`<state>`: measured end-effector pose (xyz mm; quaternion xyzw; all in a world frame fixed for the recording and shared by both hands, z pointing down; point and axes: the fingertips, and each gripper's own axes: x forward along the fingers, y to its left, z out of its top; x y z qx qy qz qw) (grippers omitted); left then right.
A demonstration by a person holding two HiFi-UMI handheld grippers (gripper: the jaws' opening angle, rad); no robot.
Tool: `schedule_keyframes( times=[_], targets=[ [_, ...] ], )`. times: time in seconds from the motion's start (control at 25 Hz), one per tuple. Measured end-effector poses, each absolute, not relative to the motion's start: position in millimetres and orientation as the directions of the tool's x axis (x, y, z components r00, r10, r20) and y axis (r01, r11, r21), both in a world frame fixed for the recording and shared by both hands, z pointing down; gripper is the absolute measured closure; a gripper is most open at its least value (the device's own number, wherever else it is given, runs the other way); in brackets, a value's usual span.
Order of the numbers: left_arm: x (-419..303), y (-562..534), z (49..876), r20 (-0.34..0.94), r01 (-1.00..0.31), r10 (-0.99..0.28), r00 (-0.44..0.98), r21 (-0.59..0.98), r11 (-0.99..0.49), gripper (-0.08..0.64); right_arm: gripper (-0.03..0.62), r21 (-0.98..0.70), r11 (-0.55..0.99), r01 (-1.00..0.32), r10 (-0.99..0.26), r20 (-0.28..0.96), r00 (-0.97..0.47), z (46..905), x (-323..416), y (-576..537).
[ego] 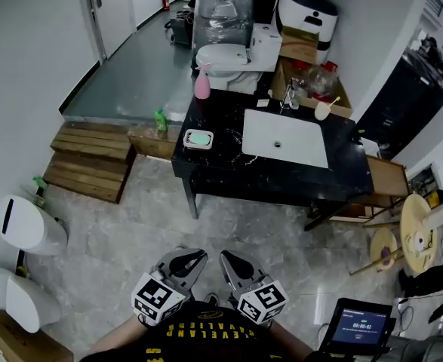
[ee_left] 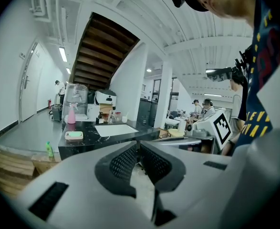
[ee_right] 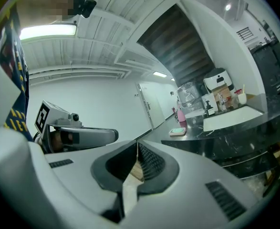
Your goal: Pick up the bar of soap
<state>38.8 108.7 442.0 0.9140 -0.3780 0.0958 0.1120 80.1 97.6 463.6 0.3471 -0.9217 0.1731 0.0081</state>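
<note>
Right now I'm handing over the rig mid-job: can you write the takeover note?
Left tool: shut, empty.
Right tool: shut, empty.
Both are held near the body, above the floor, short of the counter.
Soap: green bar in its dish at the counter's left end, left of the sink.
Done: nothing; soap untouched.
Left: step to the counter, open one tool, grip the soap, lift.

A black counter (ego: 221, 153) holds a white basin (ego: 285, 138), a pink bottle (ego: 202, 83) at its ten o'clock. Wooden steps (ego: 89, 161) lie at the counter's nine o'clock.
</note>
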Motion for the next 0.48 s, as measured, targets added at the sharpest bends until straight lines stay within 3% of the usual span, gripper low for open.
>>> schedule_keyframes(
  times=[0.48],
  targets=[
    [11.6, -33.7, 441.7, 0.256, -0.631, -0.593, 0.763, 0.098, -0.77, 0.532, 0.574, -0.303, 0.585, -0.753, -0.738, 0.186, -0.648, 463.4, 65.7, -32.6]
  ],
)
